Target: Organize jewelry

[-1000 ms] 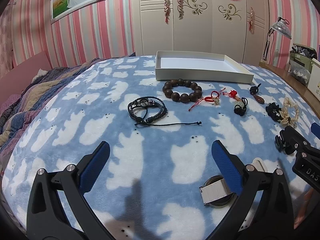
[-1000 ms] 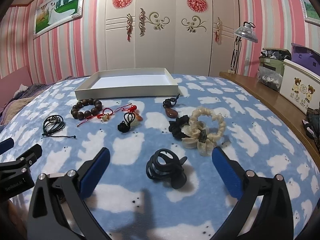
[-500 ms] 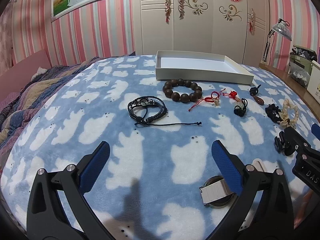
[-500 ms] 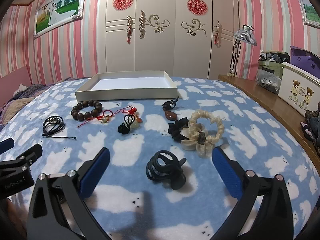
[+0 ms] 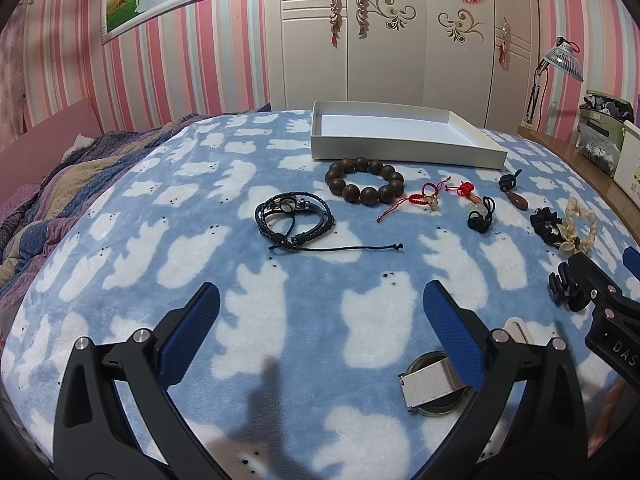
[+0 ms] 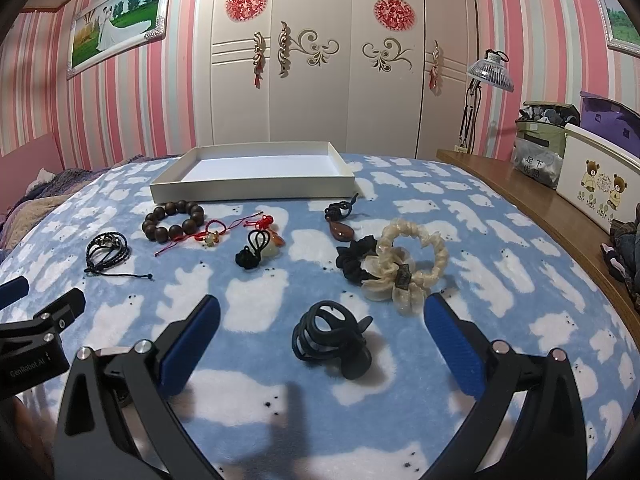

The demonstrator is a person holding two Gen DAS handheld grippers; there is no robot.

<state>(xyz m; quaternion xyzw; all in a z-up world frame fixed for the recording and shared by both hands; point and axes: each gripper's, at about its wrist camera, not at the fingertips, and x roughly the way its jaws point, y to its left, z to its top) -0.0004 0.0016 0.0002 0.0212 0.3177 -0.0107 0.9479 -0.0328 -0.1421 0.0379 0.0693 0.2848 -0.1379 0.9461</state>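
Observation:
Jewelry lies on a blue blanket with white bears. A white tray (image 5: 400, 152) sits at the far side, empty; it also shows in the right wrist view (image 6: 256, 190). In front of it lie a brown bead bracelet (image 5: 364, 181), a black braided bracelet (image 5: 294, 216), a red cord bracelet (image 5: 420, 200), a black knot charm (image 5: 482, 216) and a brown pendant (image 5: 516, 200). A white-strapped watch (image 5: 434, 384) lies by my open left gripper (image 5: 320, 320). My open right gripper (image 6: 322, 334) hovers around a black hair claw (image 6: 332, 336). A cream scrunchie (image 6: 408, 260) lies just beyond.
A wooden ledge (image 6: 540, 208) runs along the right with a bear-printed box (image 6: 600, 184) and bags. A striped quilt (image 5: 48, 200) lies at the left. A lamp (image 6: 490, 76) stands by the wardrobe.
Both grippers have risen and tilted slightly; the view shifts a little. Nothing on the blanket has moved.

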